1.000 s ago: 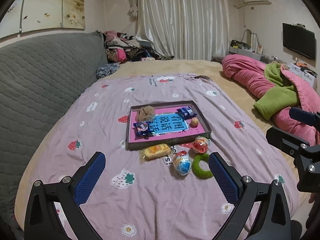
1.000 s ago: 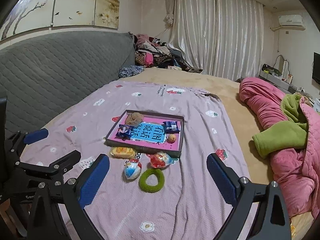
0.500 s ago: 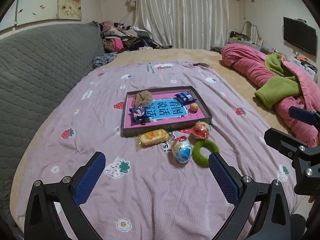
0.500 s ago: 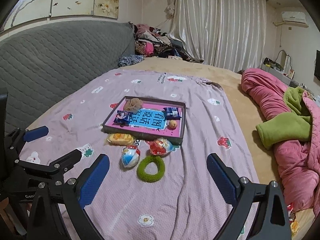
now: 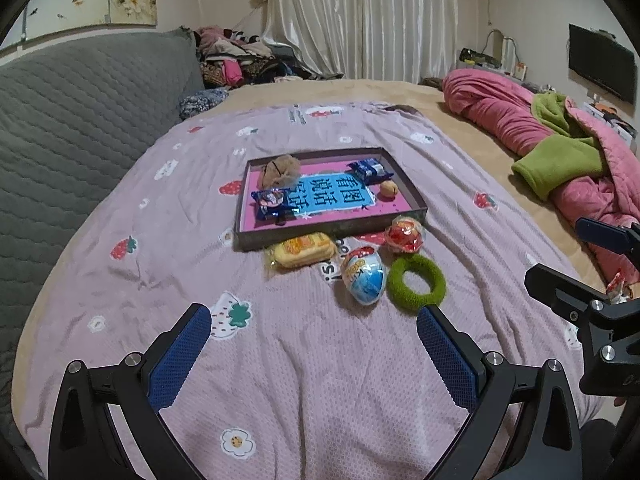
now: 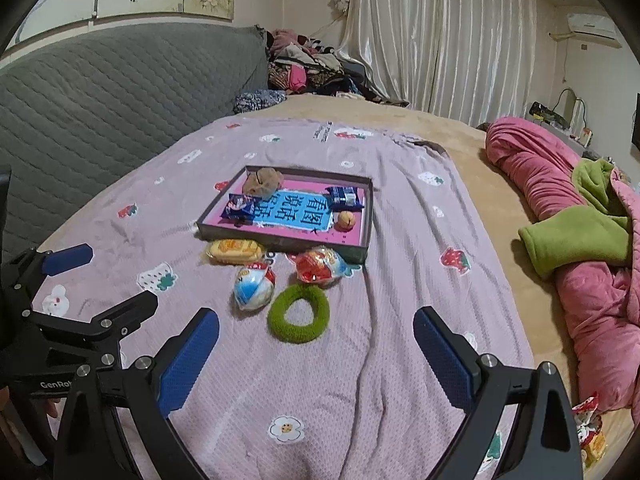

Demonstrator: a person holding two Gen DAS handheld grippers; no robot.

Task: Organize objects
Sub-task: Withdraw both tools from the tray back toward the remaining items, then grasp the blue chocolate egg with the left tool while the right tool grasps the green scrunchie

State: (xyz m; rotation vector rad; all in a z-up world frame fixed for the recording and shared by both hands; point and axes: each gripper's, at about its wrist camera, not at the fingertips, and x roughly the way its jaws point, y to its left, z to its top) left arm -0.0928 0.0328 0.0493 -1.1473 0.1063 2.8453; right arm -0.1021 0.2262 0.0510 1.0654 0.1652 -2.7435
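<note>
A shallow pink-lined box (image 5: pixel 244 216) (image 6: pixel 370 216) lies on the bed and holds a brown fuzzy lump (image 5: pixel 280 168), two blue snack packets (image 5: pixel 274 200) (image 5: pixel 368 169) and a small orange ball (image 5: pixel 388 189). In front of it lie a yellow packet (image 5: pixel 302 249) (image 6: pixel 236 249), a blue toy egg (image 5: pixel 363 276) (image 6: pixel 254 284), a red wrapped sweet (image 5: pixel 404 236) (image 6: pixel 320 266) and a green fuzzy ring (image 5: pixel 416 283) (image 6: pixel 298 314). My left gripper (image 5: pixel 314 354) and right gripper (image 6: pixel 316 354) are both open and empty, well short of these things.
The purple strawberry-print sheet (image 5: pixel 280 360) covers the bed. A grey quilted headboard (image 5: pixel 60 128) stands at the left. A pink and green duvet (image 5: pixel 568 160) is heaped at the right. Clothes pile up at the far end. A snack wrapper (image 6: pixel 588 428) lies at the bed's right edge.
Both grippers have moved forward and tilted down toward the box and the loose things, which now look closer. Both stay open; nothing on the bed has moved.
</note>
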